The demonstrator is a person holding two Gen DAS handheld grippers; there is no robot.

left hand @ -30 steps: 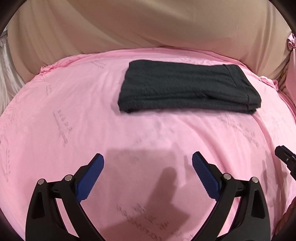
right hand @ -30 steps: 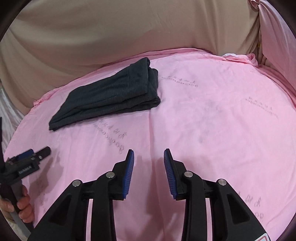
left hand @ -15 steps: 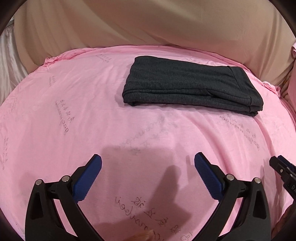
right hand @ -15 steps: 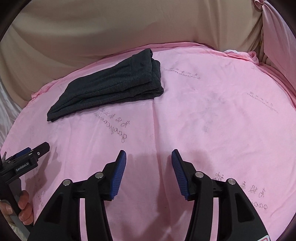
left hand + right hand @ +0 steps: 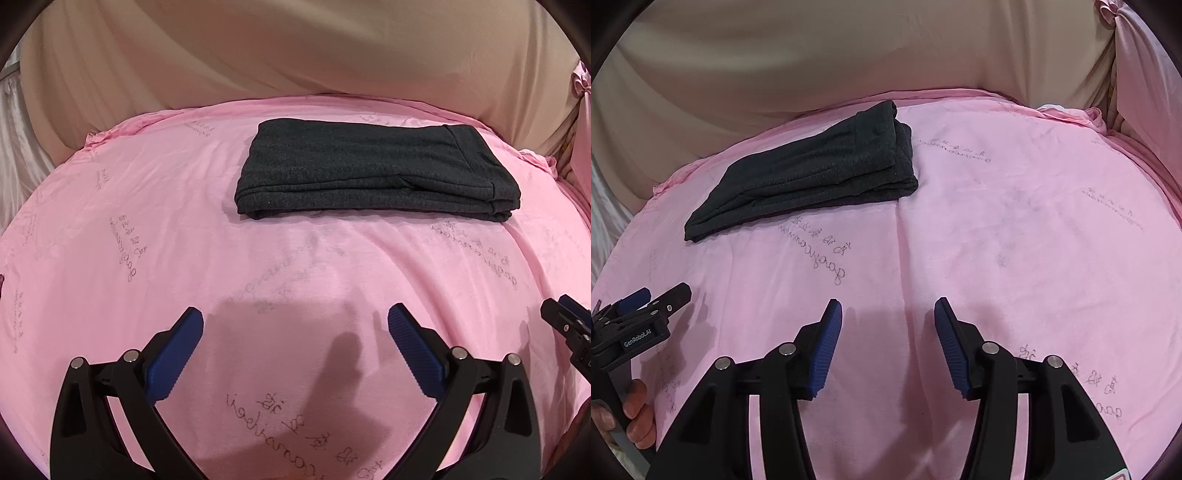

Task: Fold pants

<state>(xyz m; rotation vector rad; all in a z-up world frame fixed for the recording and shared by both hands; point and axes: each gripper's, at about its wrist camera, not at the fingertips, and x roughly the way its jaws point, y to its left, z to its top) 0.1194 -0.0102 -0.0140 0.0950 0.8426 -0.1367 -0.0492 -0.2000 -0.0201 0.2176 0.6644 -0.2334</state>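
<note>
- Left wrist view: the left gripper (image 5: 295, 325) has its jaws wide apart with nothing between them, as in the earlier frames.
- The pants (image 5: 376, 170) lie folded in a flat dark stack on the pink sheet (image 5: 147, 258), well ahead of both grippers and clear of them.
- Right wrist view: the right gripper (image 5: 888, 314) has spread its jaws wider than a second ago; they are empty.
- The pants lie ahead and to the left of the right gripper.
- Judgement: both tools have let go, so the fold appears complete.
</note>
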